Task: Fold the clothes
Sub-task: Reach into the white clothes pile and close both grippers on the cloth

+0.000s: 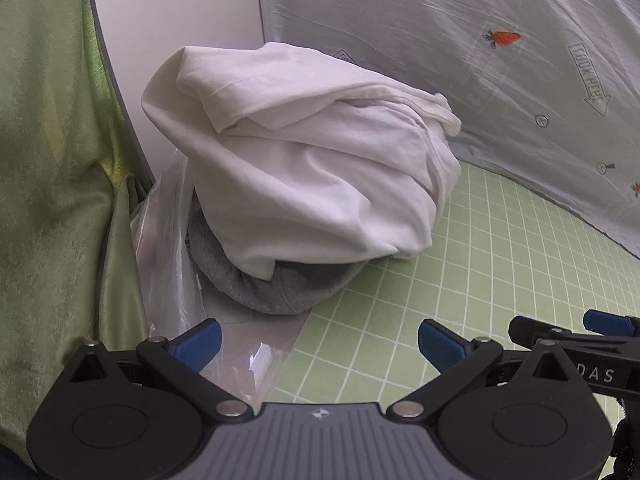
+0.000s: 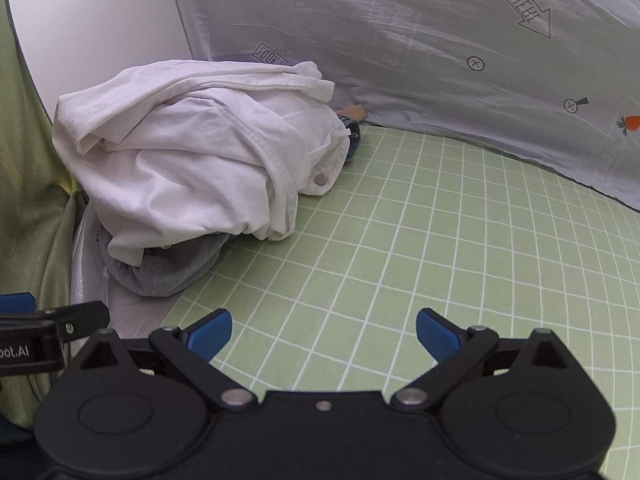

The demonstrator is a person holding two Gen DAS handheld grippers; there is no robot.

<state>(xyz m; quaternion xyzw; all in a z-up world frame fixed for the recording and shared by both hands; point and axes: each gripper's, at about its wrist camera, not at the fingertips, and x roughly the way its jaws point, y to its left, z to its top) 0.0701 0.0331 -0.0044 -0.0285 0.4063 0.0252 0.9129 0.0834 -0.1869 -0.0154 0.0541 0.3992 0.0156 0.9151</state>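
Observation:
A crumpled white garment point(image 1: 304, 160) point(image 2: 192, 160) lies heaped on a grey garment point(image 1: 280, 288) point(image 2: 168, 268) at the left of a green checked sheet point(image 1: 460, 280) point(image 2: 400, 260). A bit of blue denim point(image 2: 352, 140) peeks out behind the pile. My left gripper point(image 1: 320, 346) is open, short of the pile, with nothing between its blue fingertips. My right gripper point(image 2: 324, 336) is open too, over bare sheet to the right of the pile. Each gripper shows at the edge of the other's view.
A clear plastic bag point(image 1: 176, 264) lies under and beside the pile on the left. A green satin cloth point(image 1: 52, 160) hangs at the left edge. A grey carrot-print cloth point(image 1: 480, 60) point(image 2: 440, 60) rises behind the sheet, with a white wall point(image 1: 172, 20) at the corner.

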